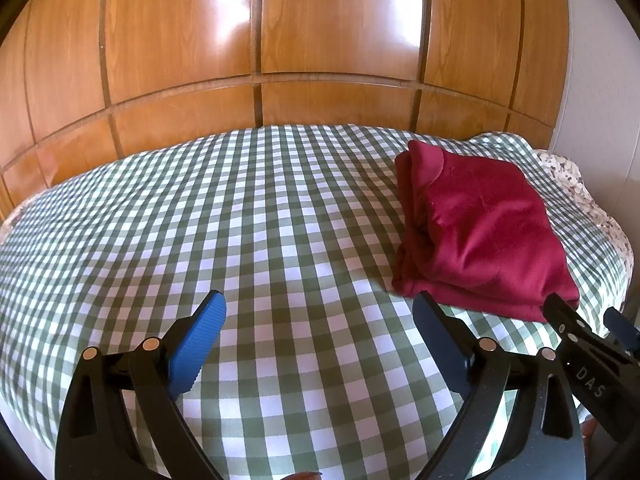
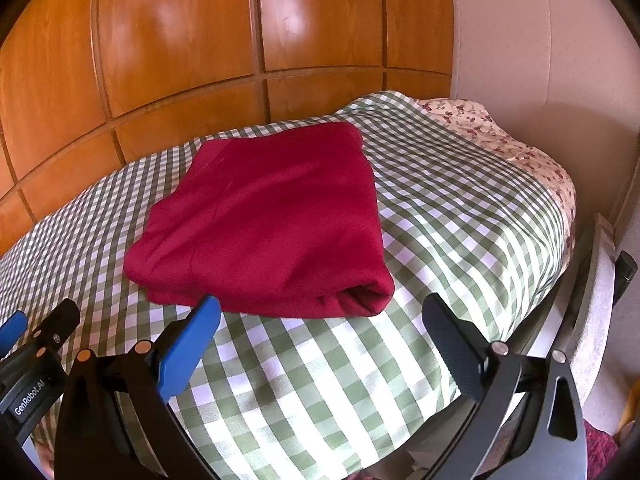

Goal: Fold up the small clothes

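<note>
Left wrist view: left tool (image 1: 318, 316) spread wide, nothing between its blue-padded fingers (image 1: 198, 346), hanging over the near middle of the bed (image 1: 240, 220). Bed covered in a green-and-white checked cloth (image 1: 160, 240). Folded dark red garment (image 1: 476, 232) lies on the right half of the bed, collar end far, thick folded edge near, stacked layers showing along its left side. Garment sits just beyond the tool's right finger, not touching it. Right tool (image 1: 592, 324) pokes in at the right edge, tips at the garment's near right corner; contact cannot be told. Floral fabric (image 1: 568, 176) shows at the far right bed edge. Glossy wood-panelled wardrobe (image 1: 280, 40) behind the bed.

Right wrist view: right tool (image 2: 320, 316) also spread wide and holding nothing, its fingers (image 2: 188, 344) low over the near bed edge (image 2: 320, 380). Folded dark red garment (image 2: 264, 220) lies flat mid-bed, straight ahead, rolled fold at its near right corner; left fingertip overlaps the near edge in view, contact unclear. Left tool (image 2: 36, 324) visible at the far left edge, jaws apart. Checked cloth (image 2: 460, 200) under the garment, floral fabric (image 2: 500, 140) far right, wardrobe (image 2: 200, 40) and pale wall (image 2: 540, 60) behind.
</note>
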Demonstrator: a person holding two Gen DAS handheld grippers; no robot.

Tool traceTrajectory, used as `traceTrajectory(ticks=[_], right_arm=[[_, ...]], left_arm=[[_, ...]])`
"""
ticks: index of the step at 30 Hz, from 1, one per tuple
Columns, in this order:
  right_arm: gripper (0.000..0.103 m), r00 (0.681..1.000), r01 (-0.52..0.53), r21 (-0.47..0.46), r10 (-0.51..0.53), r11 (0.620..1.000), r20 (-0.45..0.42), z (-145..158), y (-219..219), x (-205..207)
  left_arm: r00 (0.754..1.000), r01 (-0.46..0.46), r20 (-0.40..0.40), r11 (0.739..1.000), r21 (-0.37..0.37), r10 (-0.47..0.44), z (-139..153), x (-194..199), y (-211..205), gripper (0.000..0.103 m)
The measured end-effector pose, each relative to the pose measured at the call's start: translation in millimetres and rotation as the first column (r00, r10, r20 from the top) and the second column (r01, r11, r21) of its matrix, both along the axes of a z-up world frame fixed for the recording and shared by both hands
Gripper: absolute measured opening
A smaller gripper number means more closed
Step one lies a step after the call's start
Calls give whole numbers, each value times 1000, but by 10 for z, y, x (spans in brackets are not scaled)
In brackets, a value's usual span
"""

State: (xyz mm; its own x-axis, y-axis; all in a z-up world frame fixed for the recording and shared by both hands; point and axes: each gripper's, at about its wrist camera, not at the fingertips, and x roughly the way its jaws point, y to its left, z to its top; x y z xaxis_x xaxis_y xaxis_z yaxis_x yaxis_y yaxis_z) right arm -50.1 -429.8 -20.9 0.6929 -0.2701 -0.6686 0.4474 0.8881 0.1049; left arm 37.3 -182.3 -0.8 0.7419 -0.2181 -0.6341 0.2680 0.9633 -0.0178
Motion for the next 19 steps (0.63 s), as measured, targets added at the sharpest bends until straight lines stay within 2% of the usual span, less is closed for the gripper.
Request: traceTrajectory(ticks=[8, 19], right_arm=[[101, 1000, -11, -2, 11, 1000, -4, -13, 17, 11], [101, 998, -12, 33, 9, 999, 68, 138, -128, 6]], left_arm=[[999, -14, 30, 1000, 13, 14, 22, -30, -2, 93], [999, -27, -26, 1000, 2, 27, -45, 50, 30, 93]])
